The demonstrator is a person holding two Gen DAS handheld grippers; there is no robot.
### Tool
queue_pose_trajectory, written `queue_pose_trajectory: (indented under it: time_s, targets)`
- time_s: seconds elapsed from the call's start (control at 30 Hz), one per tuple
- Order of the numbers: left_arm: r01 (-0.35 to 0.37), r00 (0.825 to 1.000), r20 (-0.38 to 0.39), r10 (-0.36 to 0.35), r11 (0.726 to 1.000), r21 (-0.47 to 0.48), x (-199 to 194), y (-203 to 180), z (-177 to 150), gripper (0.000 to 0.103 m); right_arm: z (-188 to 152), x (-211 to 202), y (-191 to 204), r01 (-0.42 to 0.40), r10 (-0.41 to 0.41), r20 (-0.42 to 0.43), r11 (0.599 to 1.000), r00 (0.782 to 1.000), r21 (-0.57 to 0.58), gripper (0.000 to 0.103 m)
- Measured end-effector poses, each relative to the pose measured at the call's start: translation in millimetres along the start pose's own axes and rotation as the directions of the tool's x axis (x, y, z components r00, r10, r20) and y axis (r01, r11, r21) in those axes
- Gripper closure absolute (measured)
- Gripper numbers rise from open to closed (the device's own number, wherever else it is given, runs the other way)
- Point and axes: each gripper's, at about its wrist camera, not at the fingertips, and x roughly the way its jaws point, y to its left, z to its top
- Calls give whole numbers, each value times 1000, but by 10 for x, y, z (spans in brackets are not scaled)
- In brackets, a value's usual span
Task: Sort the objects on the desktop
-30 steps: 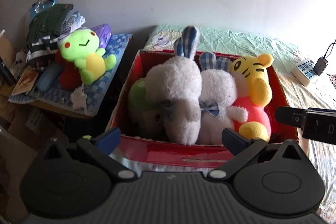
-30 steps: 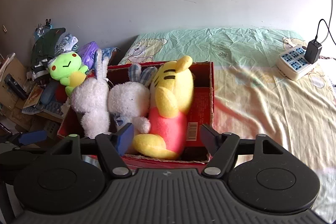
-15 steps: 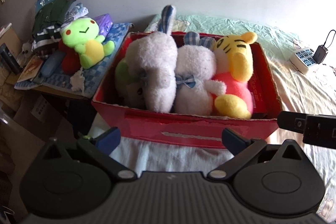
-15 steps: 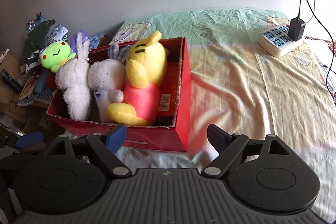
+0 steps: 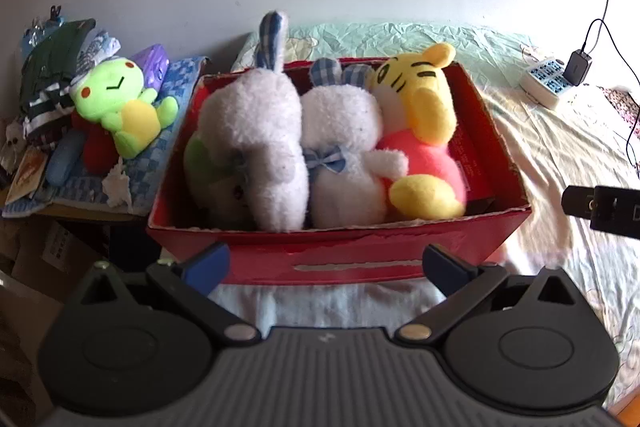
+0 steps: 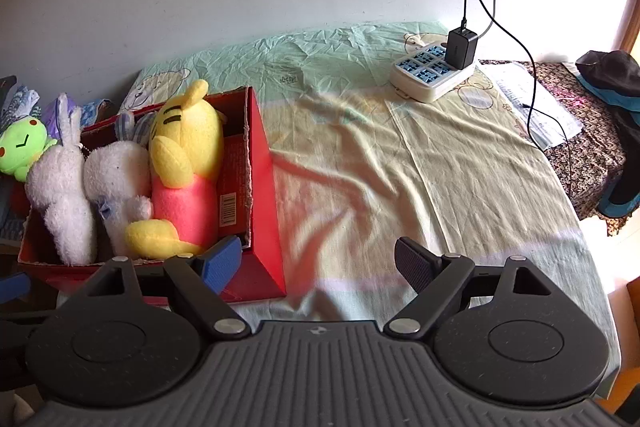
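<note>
Red box [image 5: 360,259] sitting just beyond left gripper [image 5: 326,263], long axis running left-right, plush toys [image 5: 320,143] filling it. Both jaws gaping, holding nothing; right gripper [image 6: 318,259] having just opened, pointing right of box.

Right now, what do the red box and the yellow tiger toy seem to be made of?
Red box: probably cardboard with a slightly glossy red print; its top edge is torn and pale, and it bears a barcode label.
Yellow tiger toy: soft plush fabric, matte and fuzzy, apparently stuffed, with black stripes on its head.
</note>
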Motion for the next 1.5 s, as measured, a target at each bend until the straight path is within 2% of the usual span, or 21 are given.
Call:
queue_pose_trajectory:
  time_s: [0.13,0.47,0.73,1.03,1.5]
  targets:
    - [4,1000,13,-5,1000,26,11,331,53,1,-16,-7,257,-2,2,5,999,1000,45,17]
    - [33,999,23,-34,998,49,84,787,153,1,-49,-47,888,16,-17,32,1000,999,14,17]
    - [37,999,-6,-37,999,-19,185,975,155,1,18,-37,1169,-14,15,25,999,1000,-53,17]
    - [34,999,-12,-35,995,-92,195,966,139,1,89,44,1246,-36,37,9,992,999,-122,17]
    - [11,1000,-23,-13,993,-115,214,877,135,1,127,96,1148,-77,79,27,993,996,-86,17]
